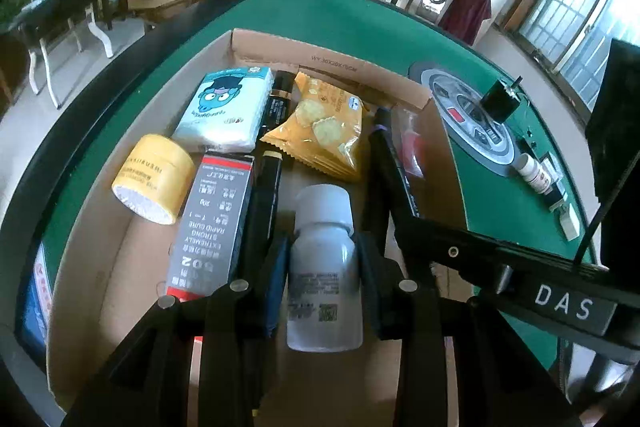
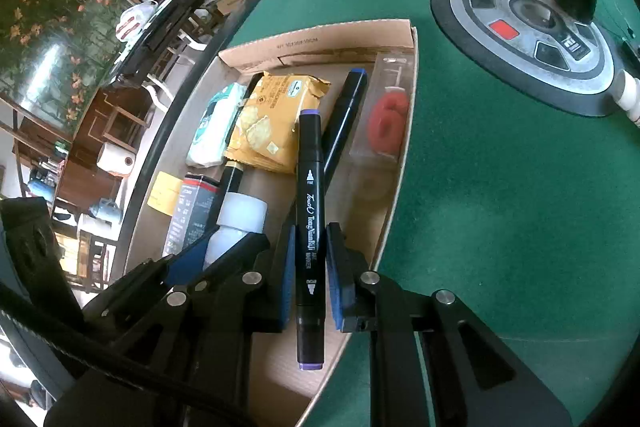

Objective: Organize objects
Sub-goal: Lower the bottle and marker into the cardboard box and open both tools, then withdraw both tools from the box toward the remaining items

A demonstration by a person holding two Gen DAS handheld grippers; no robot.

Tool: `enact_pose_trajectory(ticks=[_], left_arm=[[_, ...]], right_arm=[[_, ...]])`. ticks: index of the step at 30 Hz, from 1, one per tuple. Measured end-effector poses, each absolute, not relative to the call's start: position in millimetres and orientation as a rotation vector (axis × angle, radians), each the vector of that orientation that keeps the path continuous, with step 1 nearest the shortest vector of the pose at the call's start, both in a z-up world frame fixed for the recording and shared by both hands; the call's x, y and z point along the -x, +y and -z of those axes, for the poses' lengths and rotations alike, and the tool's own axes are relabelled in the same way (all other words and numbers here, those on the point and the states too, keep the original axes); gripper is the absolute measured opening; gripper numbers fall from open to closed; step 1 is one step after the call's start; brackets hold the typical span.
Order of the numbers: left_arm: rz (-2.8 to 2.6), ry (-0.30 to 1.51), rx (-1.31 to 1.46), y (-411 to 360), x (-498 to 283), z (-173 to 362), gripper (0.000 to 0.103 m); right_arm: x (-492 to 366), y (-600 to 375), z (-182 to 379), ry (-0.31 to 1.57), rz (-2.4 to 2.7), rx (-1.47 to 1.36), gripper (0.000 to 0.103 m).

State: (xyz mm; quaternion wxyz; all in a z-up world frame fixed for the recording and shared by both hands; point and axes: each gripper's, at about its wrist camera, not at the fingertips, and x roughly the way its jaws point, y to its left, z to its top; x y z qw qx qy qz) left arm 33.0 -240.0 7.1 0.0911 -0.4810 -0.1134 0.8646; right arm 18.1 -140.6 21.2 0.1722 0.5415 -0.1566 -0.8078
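- Green felt covers the table point(image 1: 328, 15), which has a dark raised rim and a round grey control panel point(image 2: 524, 35) set in its middle; a small white bottle point(image 1: 532, 169) lies beside that panel.
- Wooden chairs, shelves and a barred window fill the room behind.
- An open cardboard box point(image 1: 360, 61) sits on the felt, holding a tissue pack point(image 1: 224, 109), a yellow cracker packet point(image 1: 320, 125), a yellow tape roll point(image 1: 154, 177), a grey glue carton point(image 1: 212, 223) and a red item in clear packaging point(image 2: 388, 121).
- The white pill bottle point(image 1: 324, 267) has a broad white cap and a printed label with a QR code.
- It sits between the pads of the left claw point(image 1: 322, 291), which is narrowly open and clamped on its sides, above the box floor.
- The right claw point(image 2: 310, 275) is pinched nearly shut on a black purple-tipped art marker point(image 2: 309, 227), held over the box's right side; a second marker point(image 2: 344, 119) lies beneath it.
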Motion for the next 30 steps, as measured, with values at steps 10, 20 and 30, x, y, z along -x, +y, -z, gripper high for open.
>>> enact_pose_trajectory(ticks=[10,20,30], left_arm=[[-2.588,-0.404,1.376,-247.8,-52.5,-25.6,0.055],[-2.618,-0.399,1.365,-244.8,-69.9,-41.0,0.057],[-2.626,-0.296,1.343,-203.5,-81.4,-61.3,0.057]], right_arm=[[-22.0,-136.3,-22.7,-0.494,2.297,-1.528,0.014],[-37.4,-128.3,-43.1,-0.427,2.342,-1.439,0.025],[-64.9,-95.1,-59.3,-0.263,2.494,-1.324,0.038]])
